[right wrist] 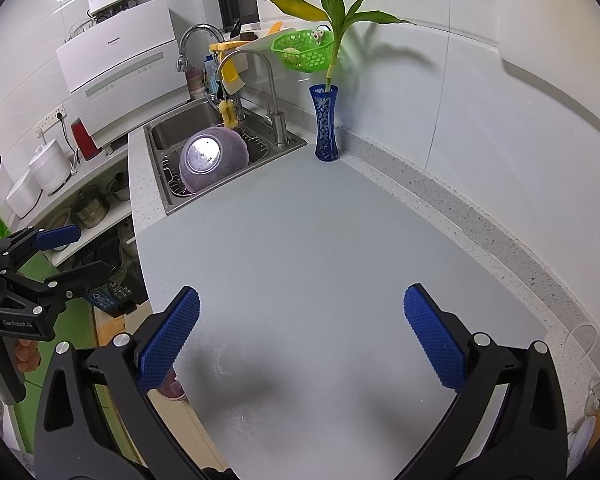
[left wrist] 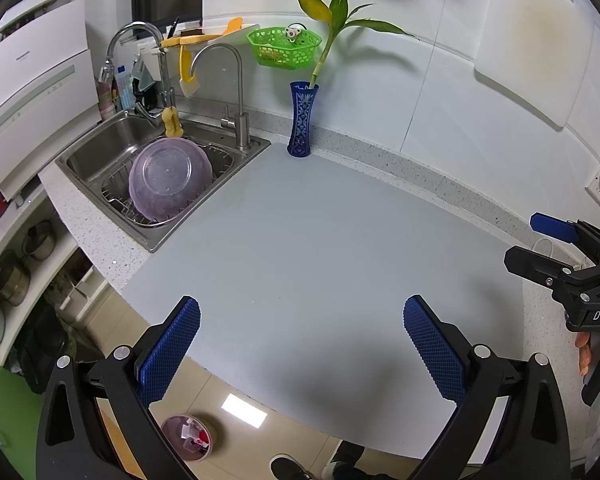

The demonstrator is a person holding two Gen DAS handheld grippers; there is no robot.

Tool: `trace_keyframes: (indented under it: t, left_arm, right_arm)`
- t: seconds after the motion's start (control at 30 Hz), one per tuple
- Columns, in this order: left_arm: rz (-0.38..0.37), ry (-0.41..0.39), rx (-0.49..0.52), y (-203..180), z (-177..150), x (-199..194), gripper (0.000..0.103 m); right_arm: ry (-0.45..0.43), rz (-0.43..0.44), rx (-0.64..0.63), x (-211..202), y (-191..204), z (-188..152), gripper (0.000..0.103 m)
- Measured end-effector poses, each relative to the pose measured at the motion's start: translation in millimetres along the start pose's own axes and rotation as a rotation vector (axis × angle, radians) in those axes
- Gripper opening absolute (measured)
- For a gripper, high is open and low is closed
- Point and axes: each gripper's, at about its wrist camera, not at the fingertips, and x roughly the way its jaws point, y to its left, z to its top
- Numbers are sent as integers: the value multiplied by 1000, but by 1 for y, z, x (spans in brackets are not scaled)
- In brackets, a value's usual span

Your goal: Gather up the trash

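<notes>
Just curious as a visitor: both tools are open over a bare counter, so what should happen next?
Probably pull both back. The left tool and right tool hold nothing, the mat shows no trash, and the bin on the floor already holds scraps.

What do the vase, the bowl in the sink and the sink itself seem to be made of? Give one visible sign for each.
Vase: probably cut glass, glossy deep blue, with a pale faceted pattern; moulded plastic is possible.
Bowl: likely plastic, translucent purple with a dull sheen; the rack shows faintly through it.
Sink: stainless steel, brushed grey with soft reflections.
</notes>
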Motion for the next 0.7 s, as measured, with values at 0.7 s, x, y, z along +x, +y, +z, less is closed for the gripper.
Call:
trace_keyframes:
  t: [0.7]
  left_arm:
    - [-2, 0, 2, 0, 0, 2, 98]
  right_arm:
    - [1, 0, 1, 1, 0, 1, 100]
